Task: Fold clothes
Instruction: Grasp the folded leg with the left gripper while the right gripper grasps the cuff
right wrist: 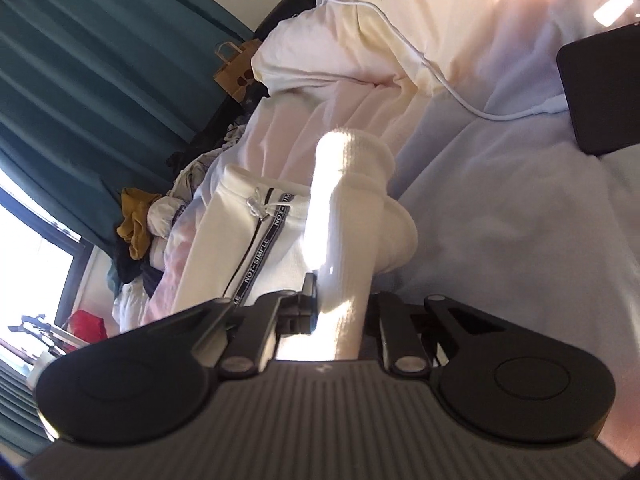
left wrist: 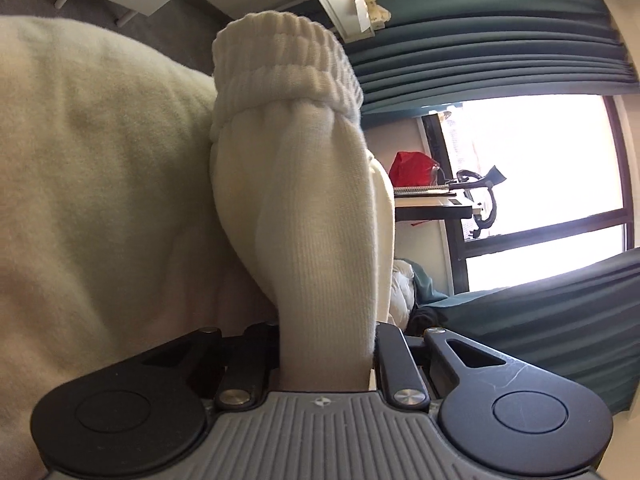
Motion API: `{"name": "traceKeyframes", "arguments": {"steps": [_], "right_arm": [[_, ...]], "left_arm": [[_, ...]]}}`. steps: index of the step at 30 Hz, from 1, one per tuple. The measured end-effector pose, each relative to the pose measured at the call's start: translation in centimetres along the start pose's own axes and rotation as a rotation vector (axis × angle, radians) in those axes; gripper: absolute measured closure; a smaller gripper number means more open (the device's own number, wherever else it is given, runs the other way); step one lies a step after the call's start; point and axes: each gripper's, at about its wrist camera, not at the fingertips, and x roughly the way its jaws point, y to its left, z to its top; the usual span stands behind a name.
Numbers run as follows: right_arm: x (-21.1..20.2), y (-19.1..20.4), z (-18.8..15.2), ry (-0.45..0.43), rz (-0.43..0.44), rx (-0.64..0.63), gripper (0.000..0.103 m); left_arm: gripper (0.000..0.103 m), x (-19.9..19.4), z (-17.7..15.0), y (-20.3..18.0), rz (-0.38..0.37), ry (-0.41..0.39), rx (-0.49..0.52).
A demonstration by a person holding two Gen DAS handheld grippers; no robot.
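Since folding needs the cloth taken at two spots, I have both claws clamped on white fabric, and I read that as setting up a lift or a fold. My left gripper (left wrist: 328, 344) is clenched on a white ribbed garment (left wrist: 304, 208); the cloth rises straight ahead from between the jaws, with its gathered elastic cuff (left wrist: 286, 64) at the far end, and a cream blanket (left wrist: 100, 152) lies just to the left of the claw. My right gripper (right wrist: 340, 320) is likewise closed tight on a white cuffed piece (right wrist: 348, 208) that runs forward from its jaws; whether that is the same garment I cannot tell. Beside it, to the left of that claw, lies a white zip-up top with lettered tape (right wrist: 260, 240), and beyond it a heap of other clothes (right wrist: 136, 232). To the right ahead, pale sheet (right wrist: 500, 220), a white cable (right wrist: 440, 80) and a dark flat device (right wrist: 600, 92) sit well apart from the grip.
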Motion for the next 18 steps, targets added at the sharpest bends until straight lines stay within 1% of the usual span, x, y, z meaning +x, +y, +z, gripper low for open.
{"name": "traceKeyframes", "arguments": {"steps": [2,5,8,10,13,15,17,18], "right_arm": [[-0.6,0.2,0.5,-0.006,0.007,0.007,0.09],[-1.9,0.1,1.6,0.003,0.043,0.033,0.092],[-3.7,-0.1,2.3,-0.006,0.068,0.048,0.093],[-5.1,-0.5,2.7,-0.01,0.074,0.077,0.093],[-7.4,-1.6,3.4,0.006,0.072,0.136,0.093],[-8.9,-2.8,3.8,0.024,0.053,0.167,0.093],[-9.8,-4.4,4.1,0.058,0.025,0.201,0.093],[-9.7,-5.5,4.3,0.08,0.024,0.247,0.093]], "left_arm": [[0.09,-1.2,0.1,-0.3,-0.036,0.018,-0.021],[0.09,-3.3,0.4,-0.4,-0.085,0.044,-0.05],[0.09,-6.1,0.4,-0.4,-0.101,0.052,-0.063],[0.09,-7.7,0.6,-0.3,-0.089,0.056,-0.059],[0.09,-10.0,0.9,0.5,-0.043,0.071,-0.063],[0.09,-11.0,0.4,1.1,0.032,0.091,-0.061],[0.089,-11.3,-0.4,1.3,0.135,0.113,-0.028],[0.088,-11.2,-0.7,1.5,0.18,0.124,-0.016]]}}
